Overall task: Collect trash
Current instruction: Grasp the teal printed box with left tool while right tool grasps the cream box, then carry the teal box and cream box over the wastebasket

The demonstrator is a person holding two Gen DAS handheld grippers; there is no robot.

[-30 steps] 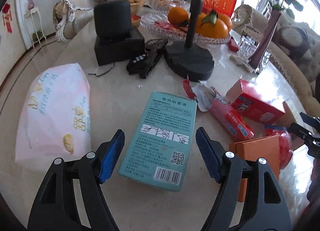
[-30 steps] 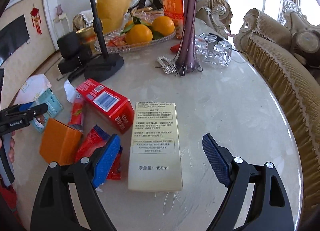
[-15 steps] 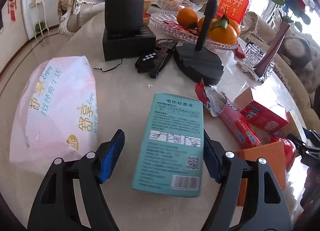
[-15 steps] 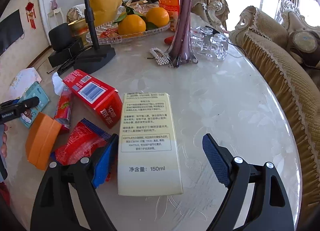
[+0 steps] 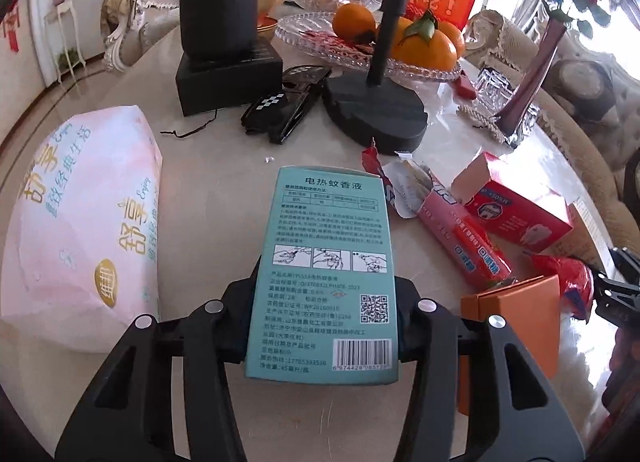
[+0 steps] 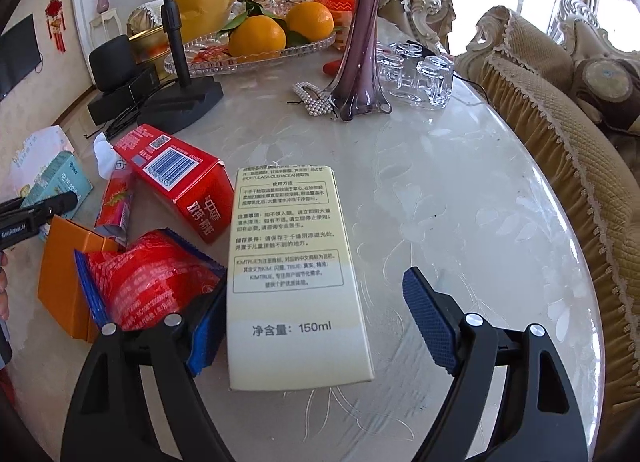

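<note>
On the left, the left gripper (image 5: 322, 326) has drawn in around the teal mosquito-liquid box (image 5: 326, 274). A second ago its jaws stood wide with the box lying loose between them; now they are closing and both sides of the box look pinched, the blue pads hidden behind its edges. The box lies flat on the marble worktop (image 5: 216, 165), just beside the pink tissue pack (image 5: 80, 221), which is not trash and looks best left alone.

In the middle the rest of the litter lies bunched: a torn red wrapper (image 5: 464, 238), a red carton (image 6: 180, 177), an orange box (image 6: 68, 274) and a crinkled red foil bag (image 6: 148, 278).

On the right, the right gripper (image 6: 316, 326) is closing on the cream 150ml carton (image 6: 292, 274), but less far along. Its left pad has come up to the carton's edge, while the right pad is apart from it, with bare worktop showing between. The carton lies flat and not yet gripped.

So the teal box looks ready to lift; the cream carton needs the jaws to finish shutting first.
</note>
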